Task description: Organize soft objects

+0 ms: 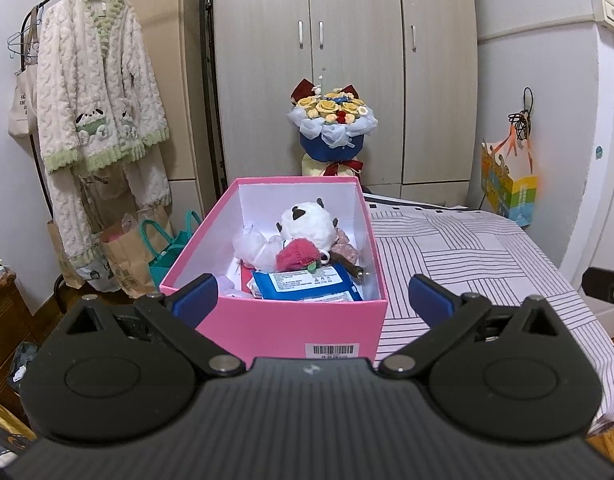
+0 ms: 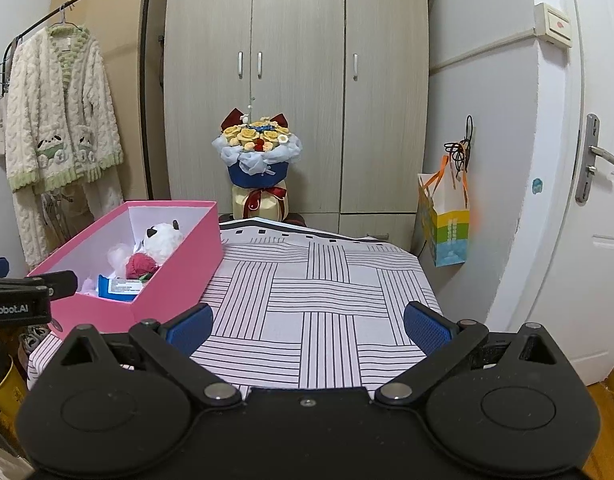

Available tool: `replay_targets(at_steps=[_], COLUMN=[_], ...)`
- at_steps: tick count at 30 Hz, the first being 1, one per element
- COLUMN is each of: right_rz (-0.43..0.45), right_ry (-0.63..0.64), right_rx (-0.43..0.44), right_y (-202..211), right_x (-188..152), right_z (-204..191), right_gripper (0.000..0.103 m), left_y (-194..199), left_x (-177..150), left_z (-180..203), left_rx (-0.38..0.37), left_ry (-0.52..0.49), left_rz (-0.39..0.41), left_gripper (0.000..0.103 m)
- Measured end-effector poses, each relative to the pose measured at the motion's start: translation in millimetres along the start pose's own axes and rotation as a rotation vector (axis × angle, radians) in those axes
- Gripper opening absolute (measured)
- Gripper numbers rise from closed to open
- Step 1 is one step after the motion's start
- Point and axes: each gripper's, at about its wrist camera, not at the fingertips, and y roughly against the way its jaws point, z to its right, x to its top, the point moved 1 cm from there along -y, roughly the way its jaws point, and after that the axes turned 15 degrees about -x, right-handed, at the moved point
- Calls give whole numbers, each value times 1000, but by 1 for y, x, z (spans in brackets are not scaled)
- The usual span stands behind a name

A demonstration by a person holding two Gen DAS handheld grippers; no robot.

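Bedroom setting: a bed (image 2: pixel 327 300) with a striped sheet occupies the foreground, backed by a pale wardrobe (image 2: pixel 299 80) and a white door (image 2: pixel 579 240) at right. On the left part of the bed stands a pink box (image 1: pixel 283 320), lid off, a barcode label on its near wall. Inside it lie the soft items: a white plush (image 1: pixel 307 224) with dark ears at the far end, a red plush (image 1: pixel 297 254) just in front of it and touching it, a pale sheer bundle (image 1: pixel 253 246) to the left, and a blue packet (image 1: pixel 307 284) nearest the front wall. Left gripper (image 1: pixel 313 298) hovers at the box's near end, jaws spread wide and empty, one blue pad over the box's left corner, the other over the sheet. Right gripper (image 2: pixel 307 326) hangs over bare sheet to the right of the box, jaws likewise wide and empty. Beyond the bed's far edge stands a bouquet (image 2: pixel 257 152) in blue wrap. A fleece robe (image 1: pixel 95 92) hangs on a rack at left; a colourful bag (image 2: pixel 445 220) hangs from a wall hook at right.
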Motion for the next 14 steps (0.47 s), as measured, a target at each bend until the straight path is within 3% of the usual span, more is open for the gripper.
replay_targets(at_steps=[14], right_rz=[-2], right_ry=[1], right_rx=[0], right_y=[-3], right_x=[1], right_z=[2], right_gripper=[103], left_y=[6], left_x=[2], left_z=[4], left_rx=[34], left_ry=[-40], left_rz=[35], left_gripper=[103])
